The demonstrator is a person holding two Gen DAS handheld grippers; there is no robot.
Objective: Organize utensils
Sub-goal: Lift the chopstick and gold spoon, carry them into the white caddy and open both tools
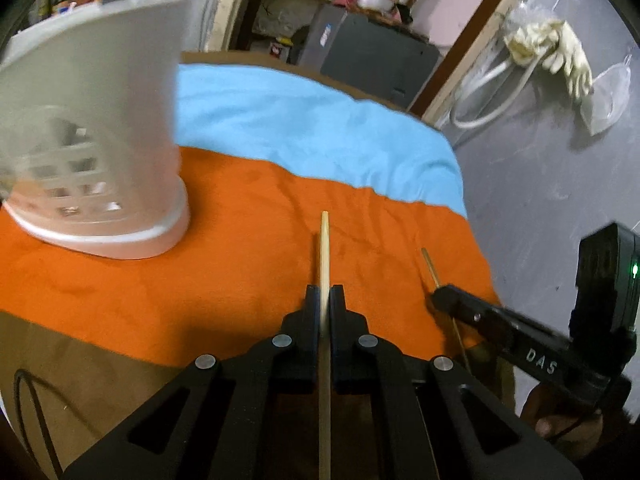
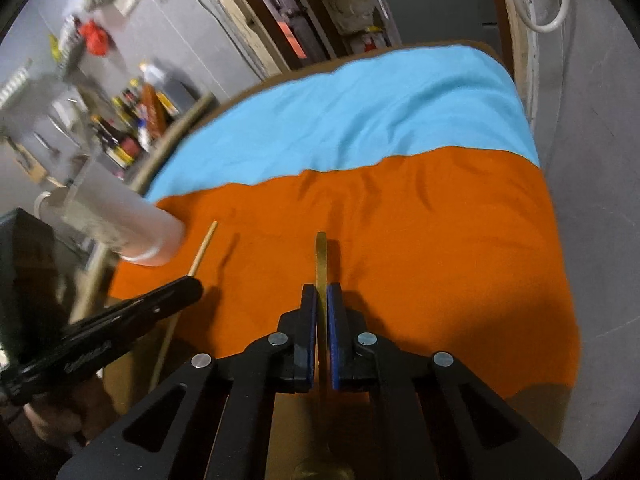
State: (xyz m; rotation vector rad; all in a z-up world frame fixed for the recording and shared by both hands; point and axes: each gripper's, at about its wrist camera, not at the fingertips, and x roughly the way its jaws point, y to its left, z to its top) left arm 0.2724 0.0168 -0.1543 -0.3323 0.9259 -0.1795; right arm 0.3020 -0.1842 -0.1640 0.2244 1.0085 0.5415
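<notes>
Both utensils lifted; next step, as I judge it, is dropping each into the white holder (image 1: 100, 152), upper left of the left view. Tilt tips down, go one at a time. Left gripper (image 1: 325, 294): jaws clamped on pale wooden stick (image 1: 324, 248). Right gripper (image 2: 321, 294): jaws clamped on brass-coloured utensil (image 2: 321, 256), above the orange cloth (image 2: 440, 240).

Left tongs (image 1: 325, 300) clamp pale chopstick (image 1: 324, 248) above orange cloth (image 1: 240, 260); white holder (image 1: 92, 140) far left.
</notes>
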